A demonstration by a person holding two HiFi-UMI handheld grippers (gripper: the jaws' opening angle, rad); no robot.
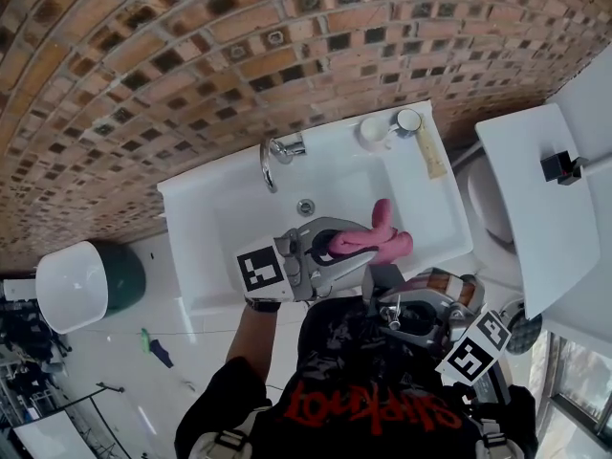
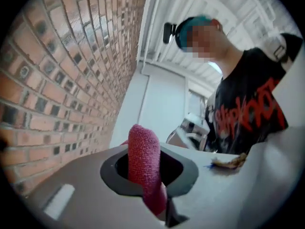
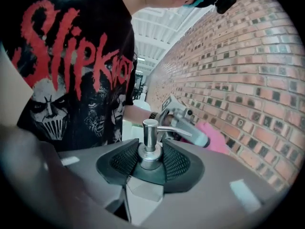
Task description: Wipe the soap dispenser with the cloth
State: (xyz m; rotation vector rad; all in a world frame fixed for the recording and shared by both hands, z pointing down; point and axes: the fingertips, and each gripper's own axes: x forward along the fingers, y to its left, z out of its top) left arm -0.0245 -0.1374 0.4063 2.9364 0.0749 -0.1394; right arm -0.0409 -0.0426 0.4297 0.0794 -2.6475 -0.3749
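One sink, one tap, one drain, one cloth, one dispenser, one cup, one tube, one person. Two grippers: left gripper, right gripper.

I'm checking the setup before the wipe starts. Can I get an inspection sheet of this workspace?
Surface: white sink with tap.
Job's things: pink cloth over the basin; soap dispenser off it, near the person's body.
Clutter: cup and tube on the sink's back corner.
Grippers: left gripper shut on the cloth; right gripper shut on the soap dispenser's neck.
Cables: nothing seen.
Surroundings: brick wall; white bin on the floor.
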